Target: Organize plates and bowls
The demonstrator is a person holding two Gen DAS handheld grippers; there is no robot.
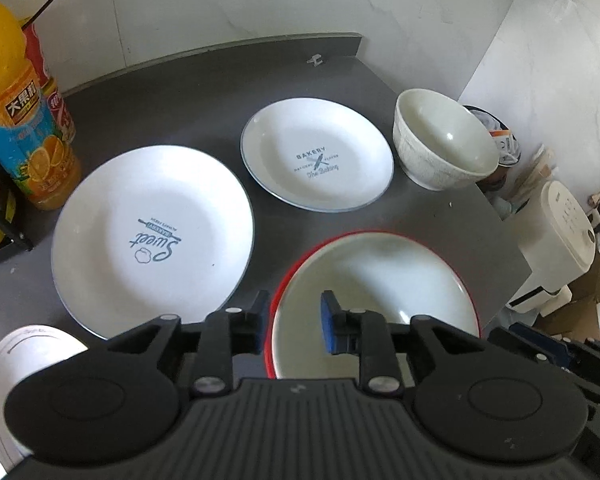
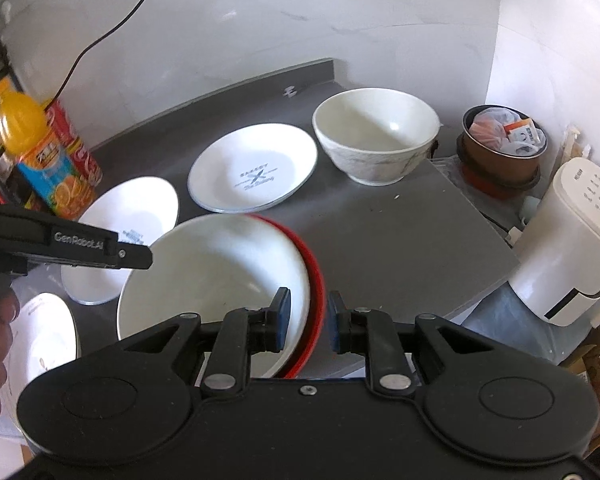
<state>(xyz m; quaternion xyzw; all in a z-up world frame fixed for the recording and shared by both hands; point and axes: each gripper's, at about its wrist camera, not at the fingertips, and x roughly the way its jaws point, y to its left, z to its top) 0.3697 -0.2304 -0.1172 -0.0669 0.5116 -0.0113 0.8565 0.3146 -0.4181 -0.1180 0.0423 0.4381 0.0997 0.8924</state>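
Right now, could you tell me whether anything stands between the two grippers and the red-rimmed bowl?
Nothing visible does. The left gripper already straddles the near-left rim of the red-rimmed bowl, and the right gripper straddles its right rim, one finger inside and one outside. Both sets of jaws are open around the rim.

My L wrist view cuts off the orange juice bottle (image 1: 16, 112) at 10 o'clock and a white plate (image 1: 20, 380) at 8. Near rim of the red-rimmed bowl (image 1: 374, 280) is hidden behind gripper body. Plate print in R view too blurred to read.
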